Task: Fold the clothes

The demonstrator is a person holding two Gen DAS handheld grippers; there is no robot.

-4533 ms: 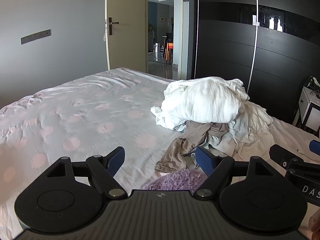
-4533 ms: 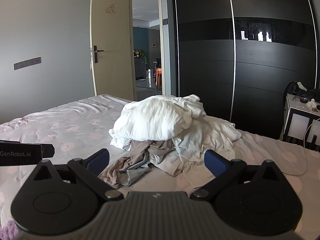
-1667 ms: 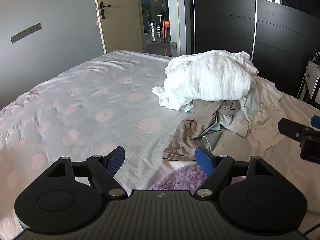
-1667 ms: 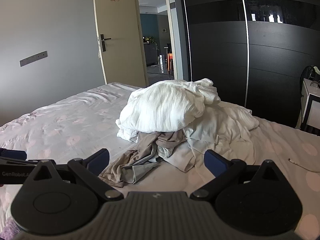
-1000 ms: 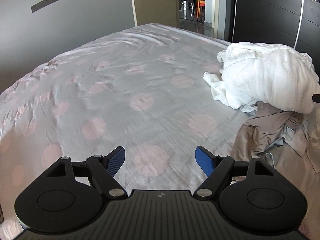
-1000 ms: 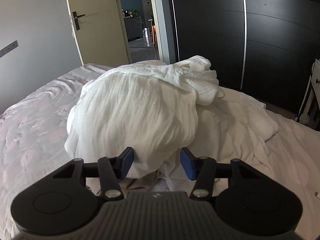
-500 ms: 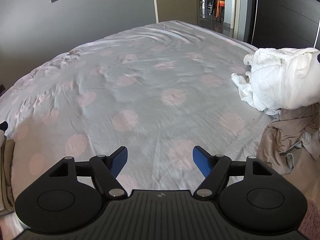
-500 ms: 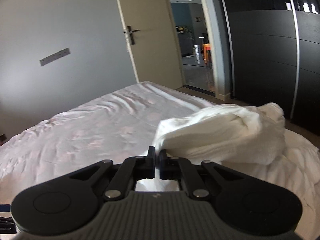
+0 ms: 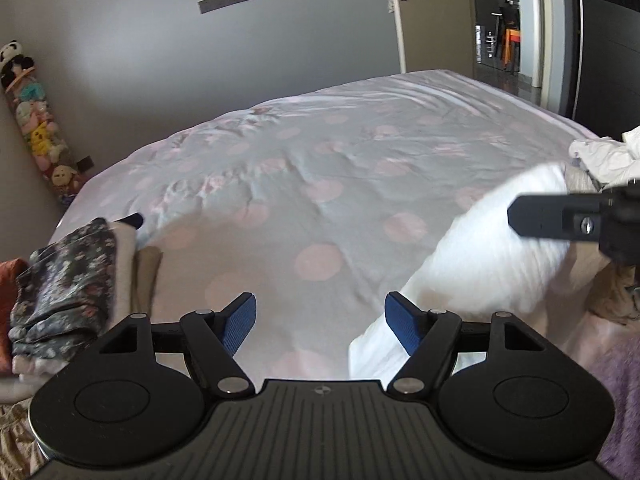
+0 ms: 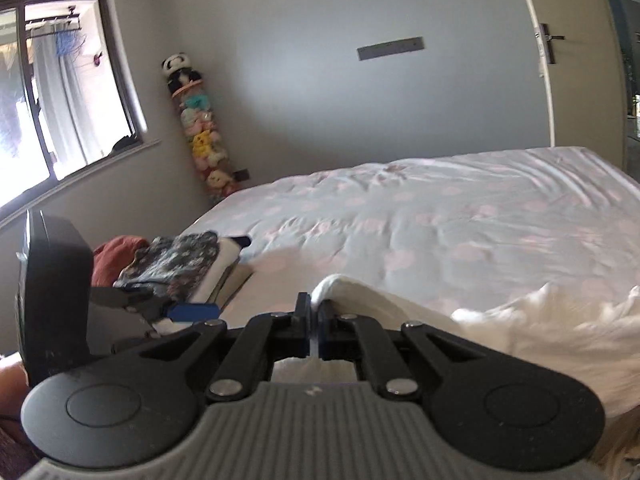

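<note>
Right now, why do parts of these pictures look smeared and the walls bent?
Left wrist view: the white garment is streaked with motion blur, while the left gripper stays sharp. Right wrist view: the window is blown out by daylight, and the door edge curves from fisheye distortion; the right gripper pinching the cloth is crisp.

Black left gripper with blue ribbed pads, apparently grey ridged housing
</note>
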